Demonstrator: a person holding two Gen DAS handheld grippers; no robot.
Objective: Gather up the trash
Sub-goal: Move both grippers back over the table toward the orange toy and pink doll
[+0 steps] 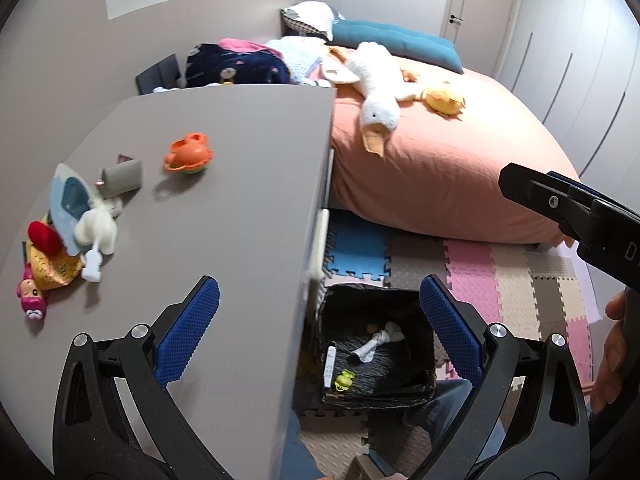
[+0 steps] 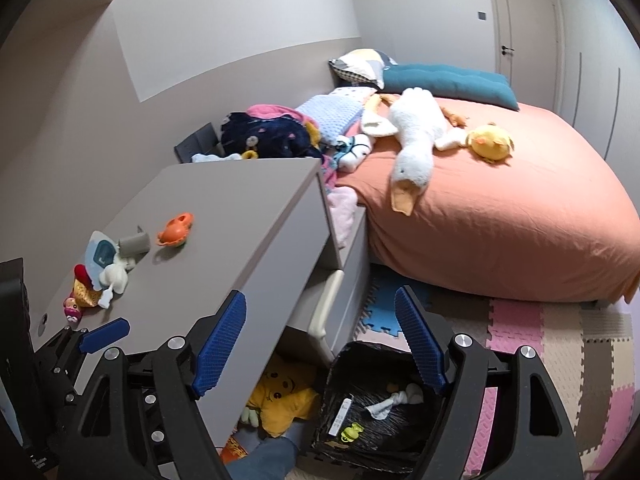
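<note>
Nearest the lens, the left gripper (image 1: 320,328) hangs with its blue pads spread wide and nothing between them, straddling the table's (image 1: 240,184) front edge. The right gripper (image 2: 320,344) is likewise spread and empty, poised above the bin (image 2: 332,360) on the floor beside the table. That black-lined bin already holds a knotted white rag (image 1: 380,342), a white stick-like item (image 1: 329,364) and a small green piece (image 1: 344,380).

On the table, the remaining litter sits in a cluster at the left: a crumpled white tissue wad (image 1: 96,230), a small white plastic piece (image 1: 93,266) just below it, a blue-and-white blister card (image 1: 70,204), and a yellow snack wrapper (image 1: 52,268) under a red toy (image 1: 44,236). A grey cardboard tube (image 1: 122,178) lies just beyond the tissue, and an orange toy (image 1: 188,154) sits apart, further in.

The tissue is likely the easiest next pick: light, soft, and it will squash, so pinch across its bulging middle. The tube should be light but crushable; take it across its width, gently. The wrapper looks slippery and thin, and its edge is partly hidden, so I cannot tell whether a clean grip point is free.

Beyond the table, the bed (image 1: 440,184) carries a plush goose (image 1: 376,92).
</note>
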